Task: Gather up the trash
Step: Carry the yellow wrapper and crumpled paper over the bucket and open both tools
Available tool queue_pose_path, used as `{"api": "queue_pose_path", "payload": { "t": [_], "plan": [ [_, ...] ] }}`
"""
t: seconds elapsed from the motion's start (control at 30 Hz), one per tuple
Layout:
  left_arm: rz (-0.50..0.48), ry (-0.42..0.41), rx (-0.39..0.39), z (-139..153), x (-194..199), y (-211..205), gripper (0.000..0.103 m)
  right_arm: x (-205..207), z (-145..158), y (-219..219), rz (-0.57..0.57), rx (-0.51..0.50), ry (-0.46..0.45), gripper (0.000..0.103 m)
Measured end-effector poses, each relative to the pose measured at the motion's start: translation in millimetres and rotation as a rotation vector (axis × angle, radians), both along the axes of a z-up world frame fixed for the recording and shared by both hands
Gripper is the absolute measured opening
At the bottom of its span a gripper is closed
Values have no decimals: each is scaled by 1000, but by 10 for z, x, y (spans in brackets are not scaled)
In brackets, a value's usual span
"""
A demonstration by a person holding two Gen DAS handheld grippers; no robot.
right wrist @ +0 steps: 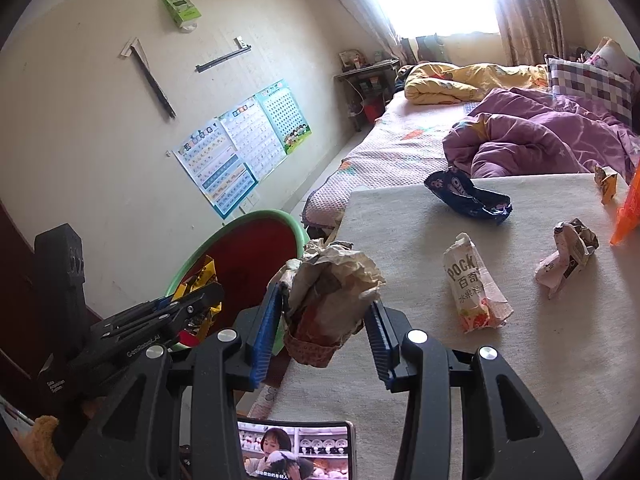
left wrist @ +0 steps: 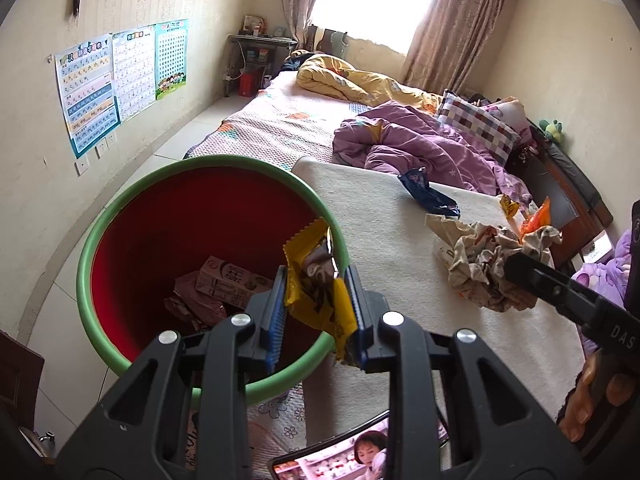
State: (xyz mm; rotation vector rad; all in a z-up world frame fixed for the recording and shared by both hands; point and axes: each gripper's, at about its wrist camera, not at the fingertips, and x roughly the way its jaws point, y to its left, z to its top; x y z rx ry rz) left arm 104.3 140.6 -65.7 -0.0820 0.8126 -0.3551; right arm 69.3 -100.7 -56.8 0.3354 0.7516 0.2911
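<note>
Cluttered bedroom, cream mat (left wrist: 384, 240) beside red bin with green rim (left wrist: 120, 240); left view: left gripper (left wrist: 316, 304) clamped on yellow crinkled snack wrapper (left wrist: 316, 280), hung over bin mouth, likely for dropping; right view: right gripper (right wrist: 324, 320) clamped on crumpled beige paper wad (right wrist: 332, 280), near mat edge; pale "POCKY" packet (right wrist: 476, 284) left lying on mat.

Both the left gripper (left wrist: 316, 304) and right gripper (right wrist: 326, 320) are black-framed, with ribbed blue pads (left wrist: 276, 320), silver screws (right wrist: 226, 336) and white lettering, perhaps a brand.
</note>
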Motion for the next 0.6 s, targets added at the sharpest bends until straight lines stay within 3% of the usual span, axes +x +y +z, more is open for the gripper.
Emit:
{"api": "queue_pose_path", "payload": {
  "t": [0.6],
  "plan": [
    [36,16,13,-93,125,345,27,80,-74,313,35,-7,7,41]
  ]
}}
